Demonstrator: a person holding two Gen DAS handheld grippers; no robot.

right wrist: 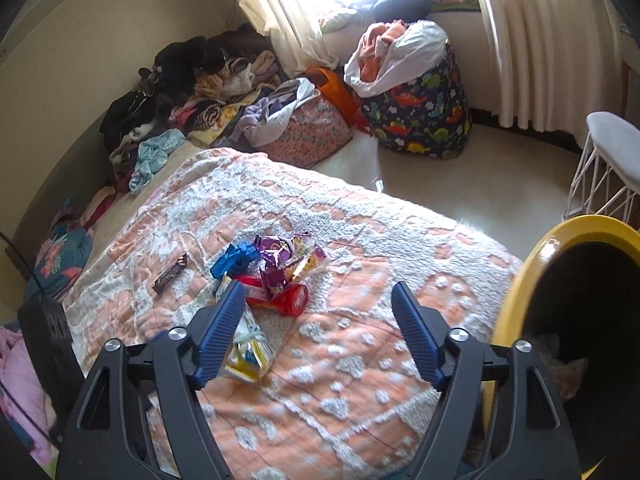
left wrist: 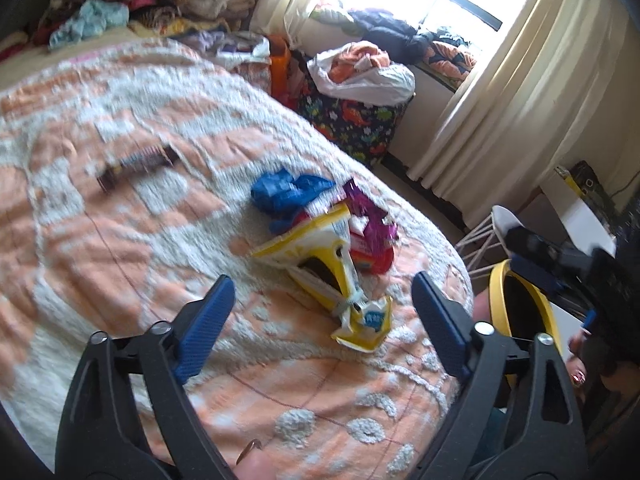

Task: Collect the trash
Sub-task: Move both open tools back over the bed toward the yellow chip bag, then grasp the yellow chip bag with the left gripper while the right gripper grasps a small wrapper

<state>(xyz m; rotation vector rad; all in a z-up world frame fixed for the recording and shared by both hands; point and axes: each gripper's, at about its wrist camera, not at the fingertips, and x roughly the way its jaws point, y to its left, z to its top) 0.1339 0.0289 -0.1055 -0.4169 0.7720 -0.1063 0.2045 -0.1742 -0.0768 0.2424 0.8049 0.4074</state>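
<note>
the bedspread point(right wrist: 360, 280) lies bare right of the wrapper pile point(right wrist: 276, 276), so there is free room there. the yellow-rimmed bin point(right wrist: 520, 280) blocks the bed's right edge. a brown bar wrapper point(right wrist: 170, 274) lies apart, left of the pile.

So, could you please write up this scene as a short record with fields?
Setting: bedroom, bed with orange and white blanket
Trash: pile of wrappers on the blanket, with a yellow and white wrapper, blue wrapper, purple wrapper and red packet
Apart from pile: brown bar wrapper
Bin: yellow-rimmed bin beside the bed
Left hand-held gripper: open, empty, over the pile
Right hand-held gripper: open, empty
</note>
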